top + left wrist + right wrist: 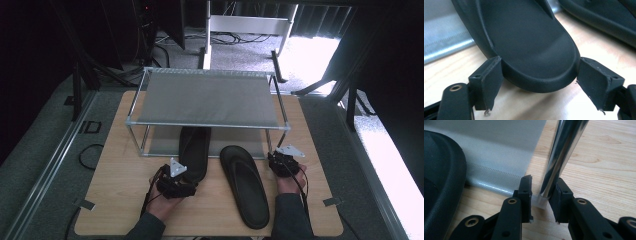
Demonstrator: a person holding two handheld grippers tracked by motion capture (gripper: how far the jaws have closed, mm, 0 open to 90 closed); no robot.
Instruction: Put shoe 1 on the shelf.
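Note:
Two black sandals lie on the wooden table [120, 195]. The left sandal [195, 145] [529, 37] reaches with its toe end under a metal-framed shoe rack [207, 100], onto the grey lower shelf [444, 37]. My left gripper [186, 186] [540, 82] is shut on its heel, a pad pressed against each side. The right sandal [245, 185] [441, 182] lies in front of the rack. My right gripper [281, 162] [544, 180] is closed around the rack's front right chrome leg [564, 152] at its white foot, with the right pad against the tube.
The rack's grey top shelf overhangs the lower shelf [499, 152]. Bare table wood lies to the left of my left hand and along the front edge. Cables [90, 155] trail on the carpet to the left of the table, and a desk frame [247, 25] stands behind it.

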